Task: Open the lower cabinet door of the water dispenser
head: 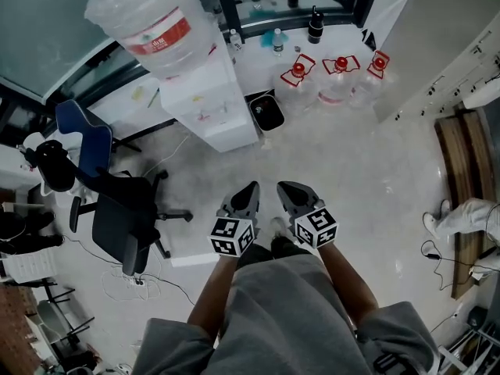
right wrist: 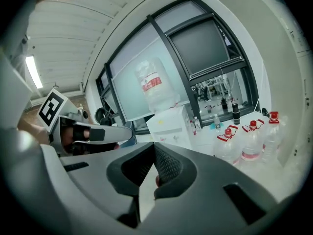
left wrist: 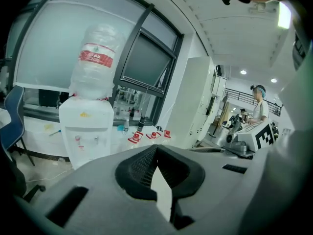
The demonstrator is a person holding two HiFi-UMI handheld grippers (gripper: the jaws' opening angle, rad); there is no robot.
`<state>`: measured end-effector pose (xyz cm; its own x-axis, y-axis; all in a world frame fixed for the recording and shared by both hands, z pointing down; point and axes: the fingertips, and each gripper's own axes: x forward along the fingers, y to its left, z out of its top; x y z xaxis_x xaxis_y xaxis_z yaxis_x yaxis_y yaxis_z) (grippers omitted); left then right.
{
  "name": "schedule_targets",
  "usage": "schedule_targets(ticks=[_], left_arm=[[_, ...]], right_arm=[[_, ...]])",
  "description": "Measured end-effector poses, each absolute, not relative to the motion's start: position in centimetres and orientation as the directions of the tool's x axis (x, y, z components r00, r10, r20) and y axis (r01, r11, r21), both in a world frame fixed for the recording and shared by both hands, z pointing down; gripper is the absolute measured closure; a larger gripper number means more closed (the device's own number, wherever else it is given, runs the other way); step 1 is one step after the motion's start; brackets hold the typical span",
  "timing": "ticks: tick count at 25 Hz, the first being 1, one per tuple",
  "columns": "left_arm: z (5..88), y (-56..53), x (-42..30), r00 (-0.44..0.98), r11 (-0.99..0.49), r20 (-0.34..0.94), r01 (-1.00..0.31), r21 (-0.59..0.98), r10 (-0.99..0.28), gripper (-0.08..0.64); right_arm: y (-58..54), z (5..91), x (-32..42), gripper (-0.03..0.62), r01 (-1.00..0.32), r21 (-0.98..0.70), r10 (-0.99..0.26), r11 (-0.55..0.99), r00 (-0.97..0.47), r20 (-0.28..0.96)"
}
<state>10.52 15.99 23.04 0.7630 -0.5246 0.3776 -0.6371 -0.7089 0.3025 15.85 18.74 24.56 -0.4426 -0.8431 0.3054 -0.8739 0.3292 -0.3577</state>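
The white water dispenser (head: pixel 209 108) stands by the window wall with a big clear bottle (head: pixel 148 14) on top. Its lower cabinet door (head: pixel 229 135) looks closed. In the left gripper view the dispenser (left wrist: pixel 86 129) is ahead on the left, its lower part hidden behind the gripper body. It also appears in the right gripper view (right wrist: pixel 168 124). My left gripper (head: pixel 251 187) and right gripper (head: pixel 284 186) are side by side over the floor, well short of the dispenser. Both are shut and empty, the left gripper (left wrist: pixel 156 150) and the right gripper (right wrist: pixel 154 146) with jaws meeting at the tips.
A black office chair (head: pixel 125 217) stands left of me. A black bin (head: pixel 268 112) sits beside the dispenser, and three red-capped water jugs (head: pixel 337 80) stand to its right. A person's legs in white (head: pixel 467 216) are at the right edge. Cables (head: pixel 148 283) lie on the floor.
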Motion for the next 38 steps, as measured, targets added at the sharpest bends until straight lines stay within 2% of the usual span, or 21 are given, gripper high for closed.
schedule_targets(ticks=[5, 17, 29, 38], left_arm=[[23.7, 12.8, 11.4, 0.766, -0.72, 0.388, -0.63, 0.292, -0.512, 0.552], [27.9, 4.0, 11.8, 0.745, -0.749, 0.474, -0.62, 0.232, -0.47, 0.552], [33.9, -3.1, 12.7, 0.76, -0.805, 0.558, -0.537, 0.252, -0.332, 0.552], [38.3, -5.6, 13.3, 0.761, -0.851, 0.613, -0.452, 0.267, -0.212, 0.552]], right_arm=[[15.6, 25.0, 16.5, 0.583, -0.871, -0.365, -0.852, 0.328, -0.44, 0.284], [7.0, 28.6, 16.5, 0.583, -0.889, -0.358, -0.856, 0.286, -0.405, 0.321], [-0.7, 34.4, 17.2, 0.583, -0.92, -0.359, -0.882, 0.157, -0.294, 0.369], [-4.4, 38.6, 18.6, 0.583, -0.953, -0.289, -0.885, 0.09, -0.209, 0.416]])
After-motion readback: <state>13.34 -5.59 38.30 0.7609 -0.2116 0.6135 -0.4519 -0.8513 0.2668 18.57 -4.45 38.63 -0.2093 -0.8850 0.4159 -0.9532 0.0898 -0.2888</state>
